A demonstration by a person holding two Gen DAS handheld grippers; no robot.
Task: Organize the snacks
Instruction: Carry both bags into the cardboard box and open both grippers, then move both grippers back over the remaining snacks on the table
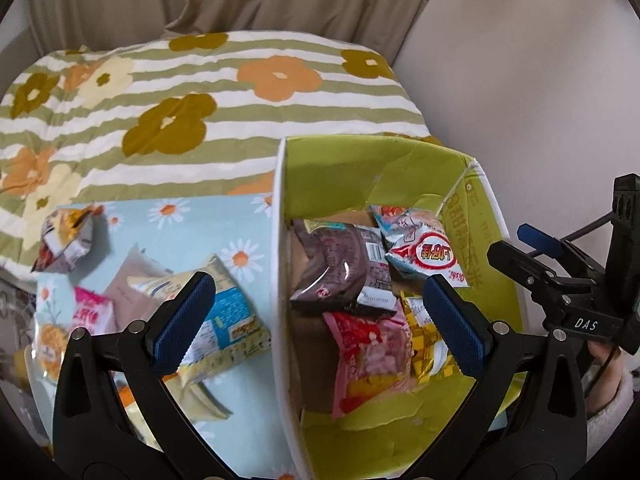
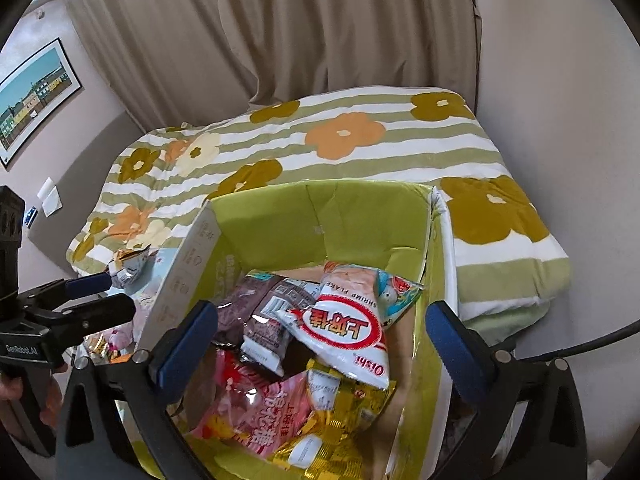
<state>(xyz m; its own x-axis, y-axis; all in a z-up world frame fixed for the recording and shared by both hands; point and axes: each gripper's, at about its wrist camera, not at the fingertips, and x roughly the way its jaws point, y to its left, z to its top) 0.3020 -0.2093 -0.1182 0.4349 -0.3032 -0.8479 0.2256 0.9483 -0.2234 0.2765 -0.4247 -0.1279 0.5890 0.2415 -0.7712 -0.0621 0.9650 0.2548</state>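
Observation:
A green-lined cardboard box (image 1: 400, 168) (image 2: 320, 216) stands on the bed and holds several snack packs: a brown pack (image 1: 340, 268) (image 2: 264, 312), a white and red shrimp-flake bag (image 1: 424, 252) (image 2: 344, 328), a pink pack (image 1: 368, 352) (image 2: 256, 408) and a gold one (image 1: 420, 332) (image 2: 348, 412). My left gripper (image 1: 320, 320) is open and empty above the box's left wall. My right gripper (image 2: 320, 344) is open and empty above the box. Left of the box, loose packs lie on a blue daisy cloth (image 1: 224, 220): a yellow and blue pack (image 1: 224, 312), a pink one (image 1: 94, 312), a silver bag (image 1: 66, 240).
A striped flowered quilt (image 1: 200, 92) (image 2: 360, 148) covers the bed behind the box. Beige curtains (image 2: 320, 24) hang at the back, and a white wall is on the right. A framed picture (image 2: 36, 96) hangs on the left wall. The right gripper also shows in the left wrist view (image 1: 536, 244), the left gripper in the right wrist view (image 2: 100, 292).

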